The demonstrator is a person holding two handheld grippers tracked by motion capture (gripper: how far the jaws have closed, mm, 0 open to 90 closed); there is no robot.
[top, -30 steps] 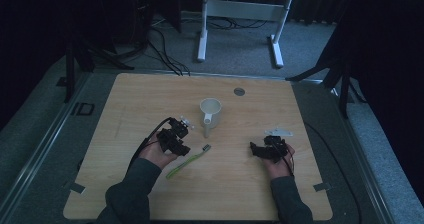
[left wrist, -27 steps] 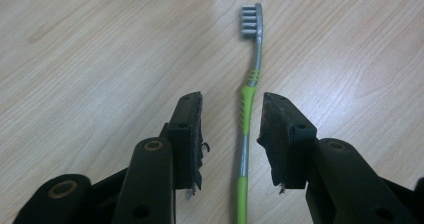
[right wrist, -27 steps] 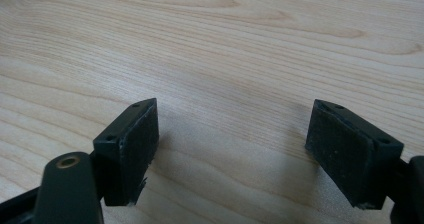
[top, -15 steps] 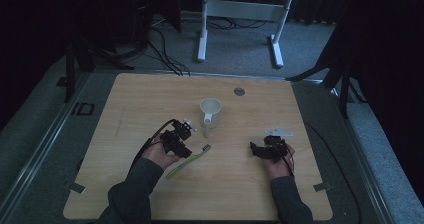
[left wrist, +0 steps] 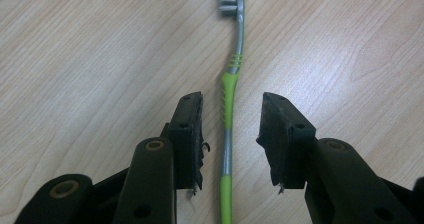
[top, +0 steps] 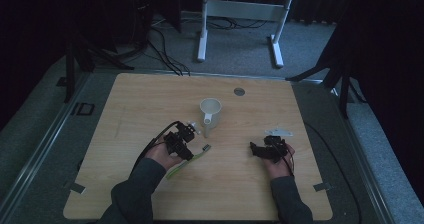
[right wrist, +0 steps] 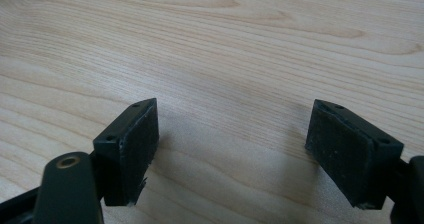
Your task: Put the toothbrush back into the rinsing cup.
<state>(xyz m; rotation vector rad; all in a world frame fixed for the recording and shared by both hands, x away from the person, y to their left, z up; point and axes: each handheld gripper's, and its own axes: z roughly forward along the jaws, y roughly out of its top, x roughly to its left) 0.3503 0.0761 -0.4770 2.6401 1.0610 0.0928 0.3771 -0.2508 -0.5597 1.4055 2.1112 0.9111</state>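
A green and grey toothbrush (left wrist: 229,109) lies flat on the wooden table, bristle head pointing away from me. My left gripper (left wrist: 231,134) is open, low over the table, one jaw on either side of the handle without touching it. From above, that left gripper (top: 186,143) sits over the toothbrush (top: 192,159) just left of centre. A white mug (top: 210,112) stands upright a little beyond it. My right gripper (right wrist: 255,149) is open with only bare wood between its jaws; in the high view the right gripper (top: 256,150) rests at the right of the table.
The wooden table (top: 150,99) has a small round metal disc (top: 239,91) near its far edge. A grey plate (top: 279,132) tops the right gripper. Black cables trail from both grippers. Beyond the table stand a white frame (top: 240,14) and dark stands on carpet.
My left gripper has moved down and slightly toward me, settling over the toothbrush handle. The right gripper has barely moved.
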